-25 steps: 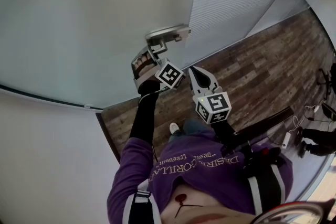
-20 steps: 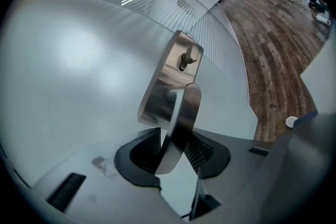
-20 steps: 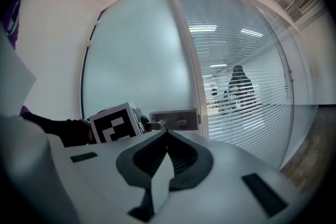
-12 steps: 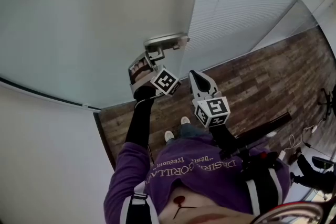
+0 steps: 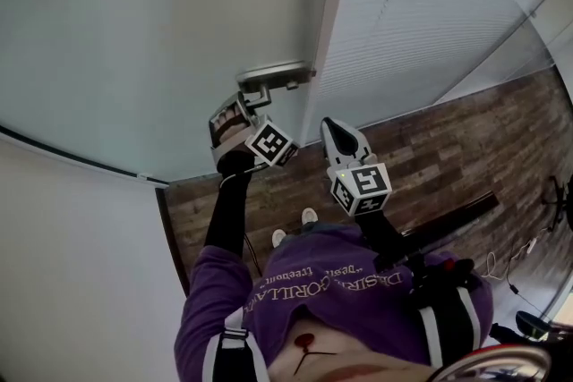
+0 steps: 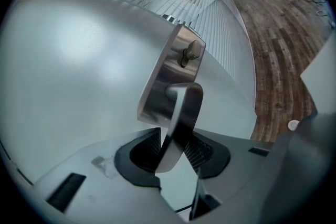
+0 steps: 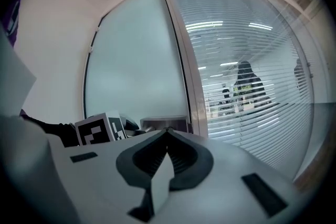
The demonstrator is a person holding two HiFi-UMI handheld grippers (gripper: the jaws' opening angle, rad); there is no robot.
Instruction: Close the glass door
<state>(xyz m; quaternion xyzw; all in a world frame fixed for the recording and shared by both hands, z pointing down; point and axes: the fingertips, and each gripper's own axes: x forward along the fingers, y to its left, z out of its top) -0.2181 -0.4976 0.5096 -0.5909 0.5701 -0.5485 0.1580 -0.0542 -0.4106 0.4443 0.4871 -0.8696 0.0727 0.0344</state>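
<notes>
The frosted glass door fills the upper left of the head view. Its steel lock plate sits at the door's edge. My left gripper is shut on the metal lever handle, which runs down from the plate between the two jaws. A small thumb turn sticks out above the lever. My right gripper hangs just right of the left one, shut and holding nothing. In the right gripper view its tip points at the door frame.
A glass partition with horizontal blinds adjoins the door on the right, and figures show dimly behind it. Below lies a dark wood floor, with the person's shoes and cables at the far right.
In the head view the handle and my left gripper have drifted a little left and down. The blind partition takes up more of the view. The person's feet have shifted.
</notes>
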